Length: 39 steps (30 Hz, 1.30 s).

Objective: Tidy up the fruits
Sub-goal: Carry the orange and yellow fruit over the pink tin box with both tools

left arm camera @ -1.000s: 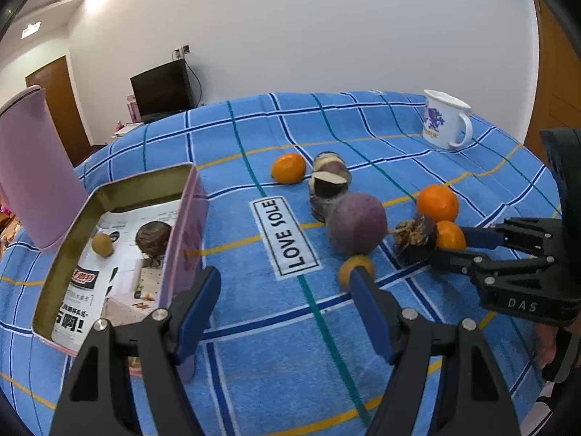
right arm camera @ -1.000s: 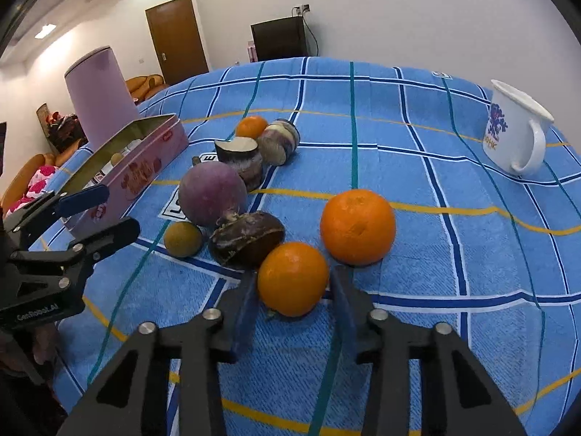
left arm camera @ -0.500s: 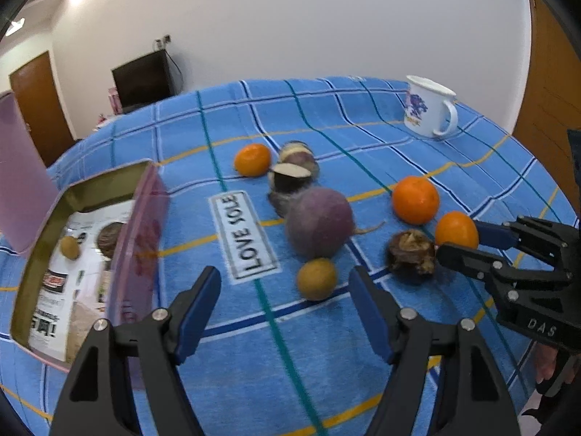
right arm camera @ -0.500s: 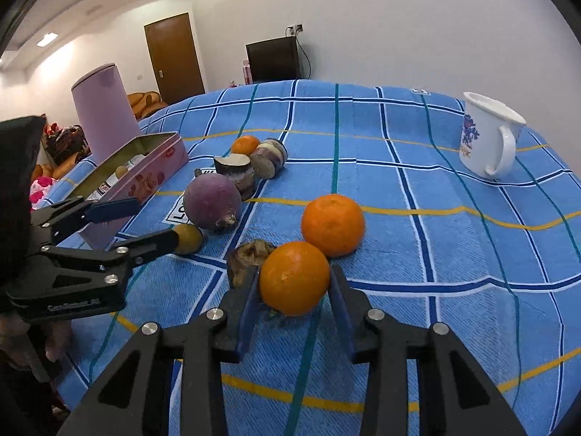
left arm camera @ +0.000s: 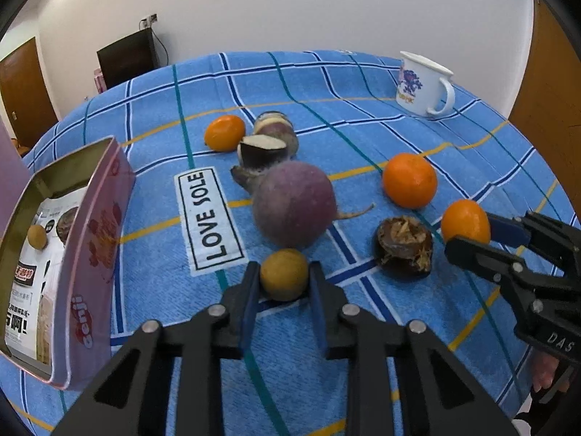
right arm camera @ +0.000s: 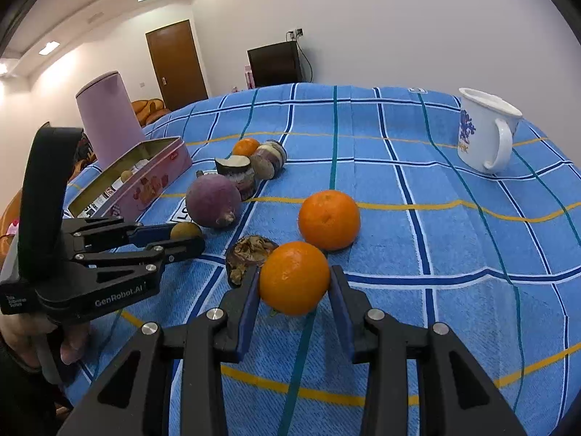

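A small yellow-brown fruit [left arm camera: 284, 274] lies on the blue checked cloth, just in front of a big purple round fruit [left arm camera: 294, 203]. My left gripper [left arm camera: 284, 272] has its jaws closing on it, both blue pads against its sides. My right gripper [right arm camera: 294, 278] is shut on an orange [right arm camera: 292, 276], low over the cloth. From the left wrist view that orange [left arm camera: 464, 219] and right gripper [left arm camera: 468, 232] are at the right. An open pink tin [left arm camera: 94, 225] at the left holds a small yellow fruit [left arm camera: 37, 234] and a dark one [left arm camera: 67, 219].
A second orange [left arm camera: 409, 180], a dark husked fruit [left arm camera: 405, 247], two cut purple halves [left arm camera: 261, 150] and a small orange [left arm camera: 224, 132] lie around the purple fruit. A white mug [left arm camera: 423, 85] stands far right. A pink cylinder [right arm camera: 107, 120] stands behind the tin.
My left gripper moved forward and right to the small yellow-brown fruit and closed on it. My right gripper kept its hold on the orange and drew it slightly back from the other fruits.
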{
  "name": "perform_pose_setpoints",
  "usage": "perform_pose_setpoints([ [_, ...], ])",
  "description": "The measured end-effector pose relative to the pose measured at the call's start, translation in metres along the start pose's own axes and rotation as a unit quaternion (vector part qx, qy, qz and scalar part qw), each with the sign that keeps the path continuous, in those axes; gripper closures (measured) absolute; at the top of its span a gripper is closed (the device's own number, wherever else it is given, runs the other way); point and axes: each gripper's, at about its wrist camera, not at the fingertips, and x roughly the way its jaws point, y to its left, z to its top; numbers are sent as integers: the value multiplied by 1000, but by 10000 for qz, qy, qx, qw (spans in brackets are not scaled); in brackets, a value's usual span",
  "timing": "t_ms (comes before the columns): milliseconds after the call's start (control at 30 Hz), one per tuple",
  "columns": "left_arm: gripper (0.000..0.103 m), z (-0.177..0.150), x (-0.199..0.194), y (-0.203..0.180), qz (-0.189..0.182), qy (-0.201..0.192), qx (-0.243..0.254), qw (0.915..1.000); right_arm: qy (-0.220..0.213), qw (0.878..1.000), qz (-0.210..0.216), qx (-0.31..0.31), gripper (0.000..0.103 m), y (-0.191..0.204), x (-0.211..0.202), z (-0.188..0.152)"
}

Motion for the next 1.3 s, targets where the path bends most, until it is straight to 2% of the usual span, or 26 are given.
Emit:
perform_pose_setpoints([
  [400,76,-2,-32,9,104,-532,57,9985,-238,9994,133,-230,64,20,-9,16],
  [967,76,-9,-50,43,279,-798,-277,9960,-380,9965,423,-609,64,63,0,42],
  [1300,76,-3,-77,76,626,-1140,-471,9904,-624,9924,558,-903,64,91,-7,68],
])
